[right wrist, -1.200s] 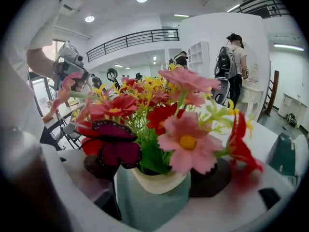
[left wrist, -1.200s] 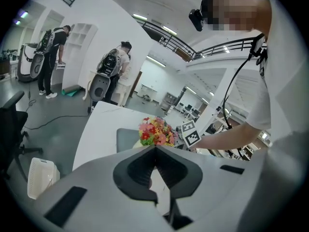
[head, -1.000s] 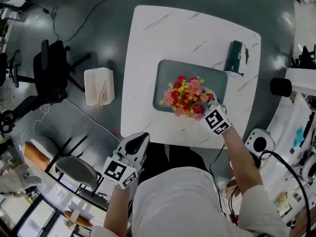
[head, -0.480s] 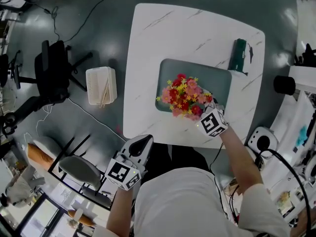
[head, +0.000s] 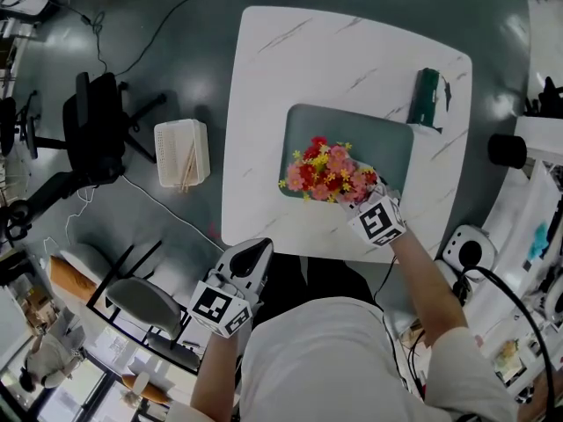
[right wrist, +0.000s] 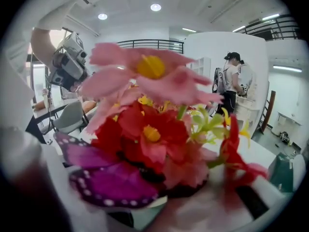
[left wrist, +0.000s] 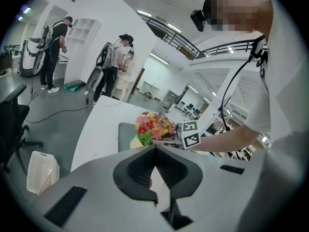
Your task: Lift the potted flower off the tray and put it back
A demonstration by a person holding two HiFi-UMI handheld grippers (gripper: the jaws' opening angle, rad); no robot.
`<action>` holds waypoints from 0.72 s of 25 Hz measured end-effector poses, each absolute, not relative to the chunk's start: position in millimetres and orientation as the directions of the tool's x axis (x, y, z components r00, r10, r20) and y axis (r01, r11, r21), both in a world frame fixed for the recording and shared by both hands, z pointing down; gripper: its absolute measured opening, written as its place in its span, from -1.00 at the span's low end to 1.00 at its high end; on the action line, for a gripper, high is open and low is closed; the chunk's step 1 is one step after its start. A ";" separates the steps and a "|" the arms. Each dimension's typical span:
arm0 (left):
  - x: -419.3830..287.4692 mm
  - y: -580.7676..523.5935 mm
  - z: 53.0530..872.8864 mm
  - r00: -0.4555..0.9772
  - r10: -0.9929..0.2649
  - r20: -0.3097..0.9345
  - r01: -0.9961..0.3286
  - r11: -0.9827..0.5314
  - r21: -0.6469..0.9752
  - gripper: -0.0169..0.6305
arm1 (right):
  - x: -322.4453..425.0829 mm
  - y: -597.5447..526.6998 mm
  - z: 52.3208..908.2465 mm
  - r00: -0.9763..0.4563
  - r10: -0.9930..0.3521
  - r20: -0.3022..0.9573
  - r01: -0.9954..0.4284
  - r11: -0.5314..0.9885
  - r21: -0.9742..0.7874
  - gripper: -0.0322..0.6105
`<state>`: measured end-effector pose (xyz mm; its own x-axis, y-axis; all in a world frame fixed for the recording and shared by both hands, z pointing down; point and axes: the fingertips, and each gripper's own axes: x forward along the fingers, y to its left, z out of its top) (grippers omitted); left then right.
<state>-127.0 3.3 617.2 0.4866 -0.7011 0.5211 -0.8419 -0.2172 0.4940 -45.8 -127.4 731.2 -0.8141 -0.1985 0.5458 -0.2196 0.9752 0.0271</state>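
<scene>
While the potted flower (head: 330, 174) sat at the near edge of the grey tray (head: 387, 143), the right claw (head: 365, 190) reached in from the tray's near right corner. Its jaws had just been closing and were clamped about the pot, with blossoms crowding its own view. The left claw (head: 252, 250) hung off the table (head: 290, 60), well short of the tray on its near left side — clenched on nothing. A dark green object (head: 426, 98) lay just beyond the tray's far right corner.
</scene>
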 end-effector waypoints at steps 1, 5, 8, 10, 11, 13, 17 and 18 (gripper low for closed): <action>-127.2 3.8 616.9 0.487 -0.702 0.520 -0.842 -0.219 0.493 -0.92 | -45.6 -127.8 730.1 -0.813 -0.203 0.545 -0.225 0.974 0.028 -0.37; -128.1 7.1 616.5 0.492 -0.703 0.513 -0.840 -0.229 0.492 -0.92 | -42.4 -131.2 725.4 -0.809 -0.226 0.543 -0.246 0.969 0.035 -0.38; -129.0 8.1 615.3 0.493 -0.704 0.512 -0.841 -0.235 0.488 -0.92 | -38.8 -132.4 722.5 -0.807 -0.238 0.541 -0.262 0.964 0.033 -0.38; -129.1 8.4 614.9 0.496 -0.704 0.508 -0.840 -0.240 0.486 -0.92 | -36.5 -133.1 720.4 -0.805 -0.247 0.539 -0.273 0.961 0.032 -0.39; -129.1 8.0 614.1 0.497 -0.705 0.506 -0.839 -0.242 0.487 -0.92 | -35.6 -133.4 718.8 -0.805 -0.250 0.537 -0.278 0.960 0.031 -0.39; -128.6 7.6 612.2 0.496 -0.709 0.502 -0.839 -0.243 0.486 -0.92 | -34.0 -133.3 714.3 -0.806 -0.257 0.534 -0.286 0.958 0.030 -0.39; -126.6 7.9 607.6 0.499 -0.708 0.501 -0.840 -0.251 0.482 -0.92 | -28.1 -130.1 709.8 -0.800 -0.268 0.536 -0.295 0.955 0.038 -0.40; -126.2 8.2 606.3 0.502 -0.708 0.497 -0.838 -0.255 0.482 -0.92 | -27.0 -129.6 707.9 -0.799 -0.272 0.537 -0.297 0.954 0.043 -0.39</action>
<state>-126.2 8.2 606.3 0.5015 -0.7080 0.4971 -0.8381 -0.2551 0.4822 -27.0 -129.6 707.9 -0.7987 -0.2724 0.5365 -0.2966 0.9540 0.0427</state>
